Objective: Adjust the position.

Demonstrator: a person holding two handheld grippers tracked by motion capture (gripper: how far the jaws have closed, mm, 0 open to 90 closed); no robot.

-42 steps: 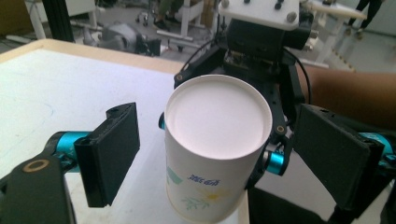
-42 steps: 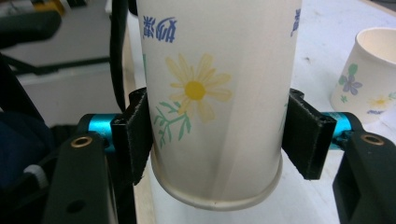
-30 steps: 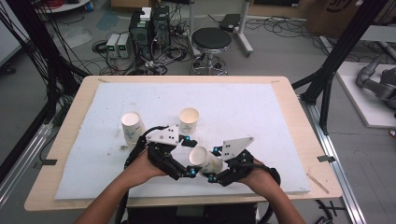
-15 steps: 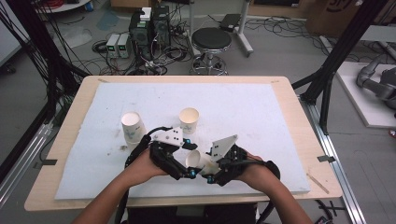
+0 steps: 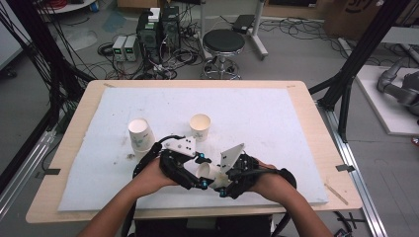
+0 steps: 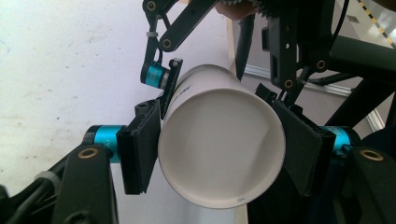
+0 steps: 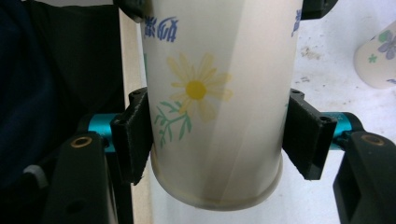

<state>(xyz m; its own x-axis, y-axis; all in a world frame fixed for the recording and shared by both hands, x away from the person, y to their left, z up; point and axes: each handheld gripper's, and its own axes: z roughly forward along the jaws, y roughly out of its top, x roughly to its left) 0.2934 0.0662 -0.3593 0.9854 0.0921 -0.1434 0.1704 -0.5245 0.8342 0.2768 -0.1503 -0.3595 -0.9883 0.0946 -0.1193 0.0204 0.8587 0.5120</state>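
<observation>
a flowered paper cup (image 5: 204,173) is clamped by the just-closed left gripper (image 6: 219,154) and the right gripper (image 7: 217,140).

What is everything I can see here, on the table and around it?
Paper cup held between both tools: one, white with a daisy print, near the table's front edge, on its side.
Cup upside down: one, white with a flower print, left on the mat.
Cup upright: one, white, open mouth up, middle of the mat.
Mat: one, white, covering the table.
Table: one, light wood.
Stool: one, black seat, beyond the table.
Computer boxes: dark, on the floor with cables.
Left tool: black, jaws just closed onto the held cup.
Right tool: black, shut on the same cup.
</observation>
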